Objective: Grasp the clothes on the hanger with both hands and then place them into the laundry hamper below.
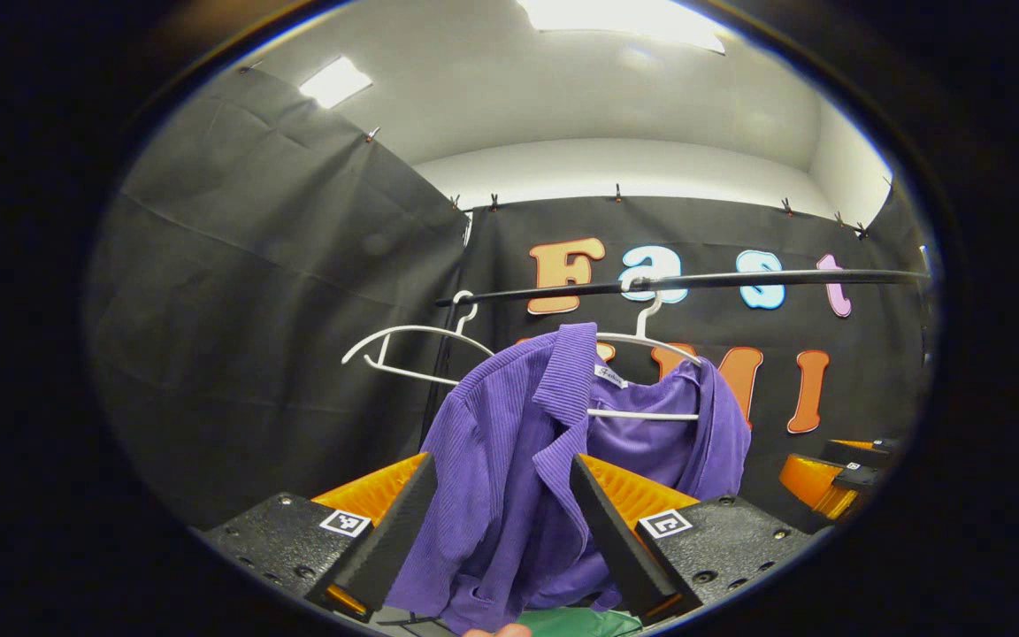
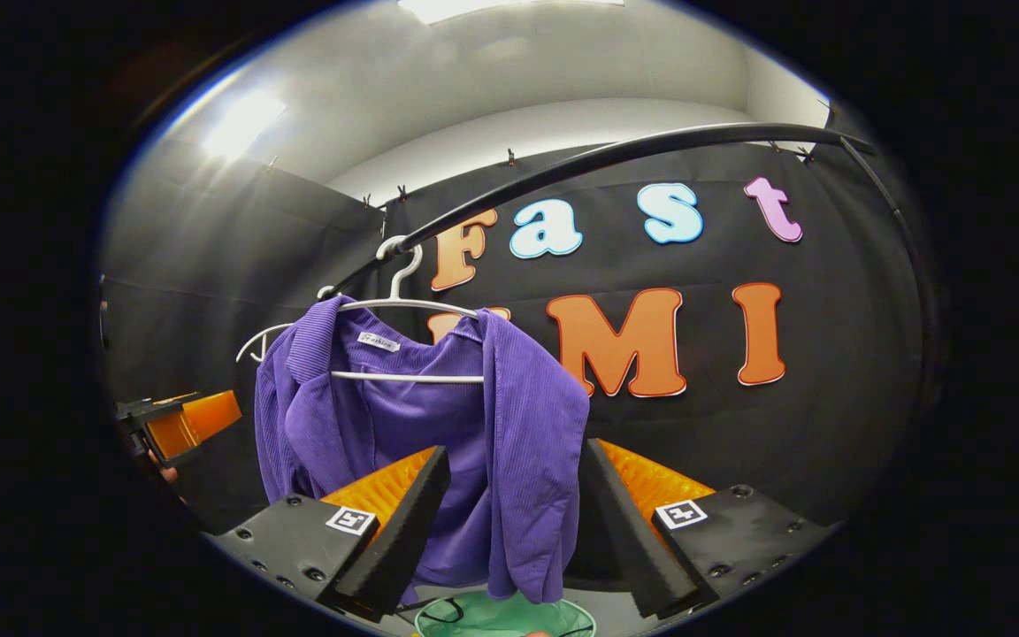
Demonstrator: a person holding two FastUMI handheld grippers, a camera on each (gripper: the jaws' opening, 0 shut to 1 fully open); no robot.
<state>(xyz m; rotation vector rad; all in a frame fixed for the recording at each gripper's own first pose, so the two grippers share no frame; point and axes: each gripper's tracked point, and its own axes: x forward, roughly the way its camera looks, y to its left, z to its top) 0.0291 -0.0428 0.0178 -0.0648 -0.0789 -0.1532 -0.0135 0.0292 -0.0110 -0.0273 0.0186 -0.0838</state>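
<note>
Hanging from a white hanger (image 2: 403, 305) on the black rail (image 2: 616, 155), the purple shirt (image 2: 439, 425) is draped with its long axis vertical. Both grippers are spread wide and nothing is gripped. The left gripper (image 1: 499, 518) is framed around the shirt's left front panel, the right gripper (image 2: 514, 522) around the right panel, neither clearly nearer. The green hamper (image 2: 501, 615) is glimpsed directly below.

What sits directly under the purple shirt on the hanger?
Below the purple shirt, the right gripper view shows the round green rim of the laundry hamper on the floor. The shirt's hem covers part of the rim, and the hamper's inside cannot be seen.
</note>
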